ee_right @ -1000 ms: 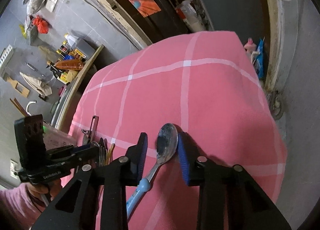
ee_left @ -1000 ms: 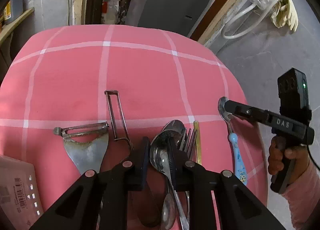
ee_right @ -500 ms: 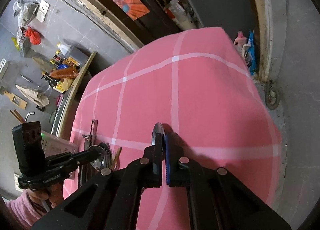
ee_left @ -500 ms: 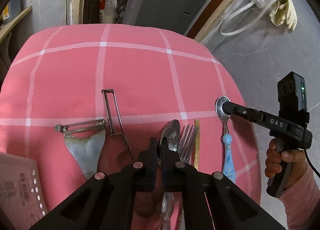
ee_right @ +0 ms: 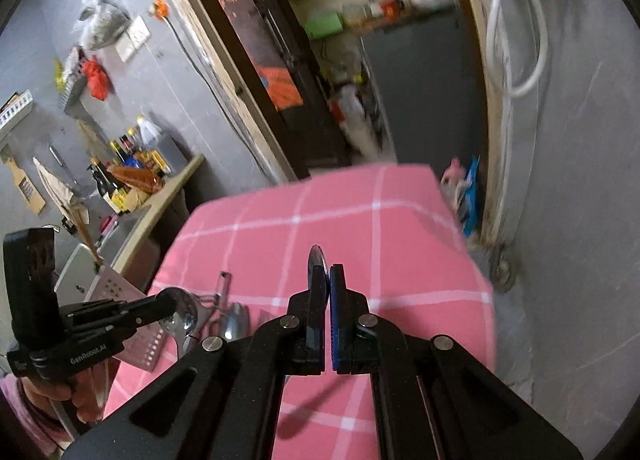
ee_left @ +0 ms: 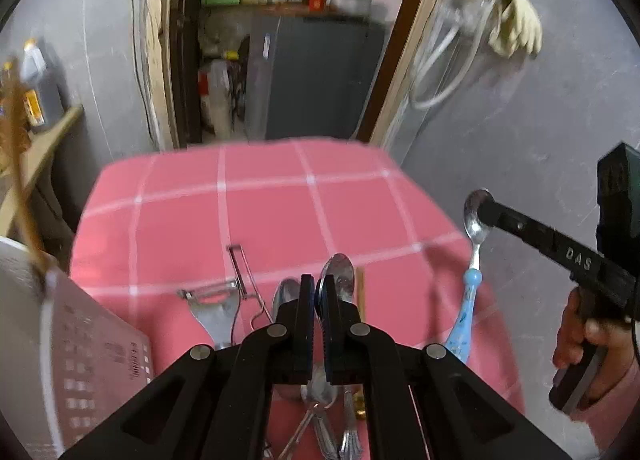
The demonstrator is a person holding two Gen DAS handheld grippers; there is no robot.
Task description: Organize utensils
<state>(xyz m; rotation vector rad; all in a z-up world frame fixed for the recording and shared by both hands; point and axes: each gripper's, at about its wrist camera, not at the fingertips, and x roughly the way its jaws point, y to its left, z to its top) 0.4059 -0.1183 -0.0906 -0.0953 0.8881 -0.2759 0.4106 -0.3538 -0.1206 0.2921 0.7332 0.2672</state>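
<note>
My left gripper is shut on the bowl of a plain metal spoon, held above the pink checked table. In the right wrist view the same left gripper and its metal spoon show at the left, with a hand below. My right gripper is shut on the bowl of a blue-handled spoon, seen edge-on. From the left wrist view, the right gripper holds that blue-handled spoon off the table's right edge, its handle hanging down.
On the cloth lie a wide metal peeler, a wire peeler, another spoon, a gold-coloured stick and forks. A white perforated box stands at the left. A dark cabinet fills the doorway beyond.
Both grippers have shut, each on a spoon's bowl, and have risen from the cloth with the spoons. The table now looks farther away in both views.
</note>
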